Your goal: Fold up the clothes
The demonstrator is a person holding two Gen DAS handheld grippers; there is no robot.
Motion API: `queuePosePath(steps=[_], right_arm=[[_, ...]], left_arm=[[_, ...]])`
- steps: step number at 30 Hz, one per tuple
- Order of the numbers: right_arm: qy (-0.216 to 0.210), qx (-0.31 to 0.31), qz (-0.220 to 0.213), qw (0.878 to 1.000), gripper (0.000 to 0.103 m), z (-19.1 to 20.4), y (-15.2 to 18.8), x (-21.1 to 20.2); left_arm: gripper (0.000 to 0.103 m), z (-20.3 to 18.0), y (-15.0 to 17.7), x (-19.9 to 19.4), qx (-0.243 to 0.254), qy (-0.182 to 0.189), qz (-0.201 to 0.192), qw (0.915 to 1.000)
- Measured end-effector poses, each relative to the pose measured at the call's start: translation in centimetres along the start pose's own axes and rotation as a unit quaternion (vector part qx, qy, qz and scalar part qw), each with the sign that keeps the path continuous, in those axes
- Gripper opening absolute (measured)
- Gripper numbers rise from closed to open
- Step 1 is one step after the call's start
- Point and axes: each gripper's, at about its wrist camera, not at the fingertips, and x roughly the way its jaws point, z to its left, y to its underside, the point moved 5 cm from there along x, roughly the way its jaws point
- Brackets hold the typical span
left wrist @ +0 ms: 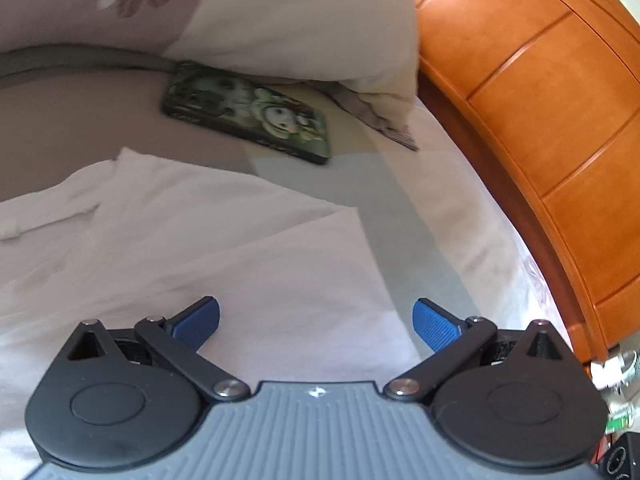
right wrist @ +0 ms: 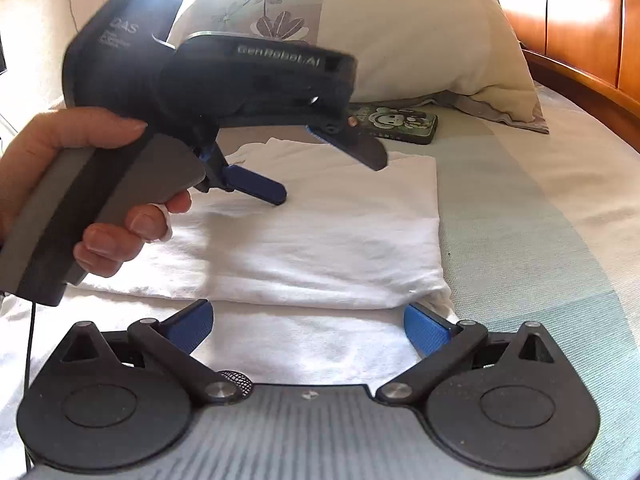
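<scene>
A white garment (right wrist: 320,232) lies partly folded on the bed, its upper layer doubled over a lower one; it also fills the left wrist view (left wrist: 180,248). My left gripper (left wrist: 316,322) is open and empty, hovering just above the cloth near its right edge. In the right wrist view the left gripper's body (right wrist: 224,92) is held by a hand above the garment. My right gripper (right wrist: 308,328) is open and empty, low over the garment's near edge, with its right fingertip (right wrist: 424,328) by the folded corner.
A green phone case with a cartoon print (left wrist: 248,114) lies on the bedspread beyond the garment, also in the right wrist view (right wrist: 394,122). A large pillow (right wrist: 400,28) rests behind it. The orange wooden headboard (left wrist: 552,100) runs along the right.
</scene>
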Motion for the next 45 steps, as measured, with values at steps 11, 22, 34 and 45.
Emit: queuePosePath(steps=[11,22,34,45], right_arm=[[-0.022,0.035,-0.026,0.999,0.103,-1.4,-0.3,-0.4],[-0.020,0.076,-0.039,0.996,0.103,-3.0,-1.0,-1.0],[-0.045,0.143,-0.044,0.988,0.103,-3.1,-0.8,-4.8],[-0.034,0.110,-0.028,0.993,0.103,-2.0,0.6,-5.6]], left_arm=[[0.102,3.2,1.9,-5.6,-0.008,-0.063,-0.037,0.9973],[0.102,7.7,2.9,-12.1,-0.069,-0.155,-0.053,0.9840],[0.102,9.9,7.2,-15.7,-0.108,-0.196,0.003,0.9747],[0.102,7.1,7.1,-15.7,-0.095,-0.128,-0.011,0.9871]])
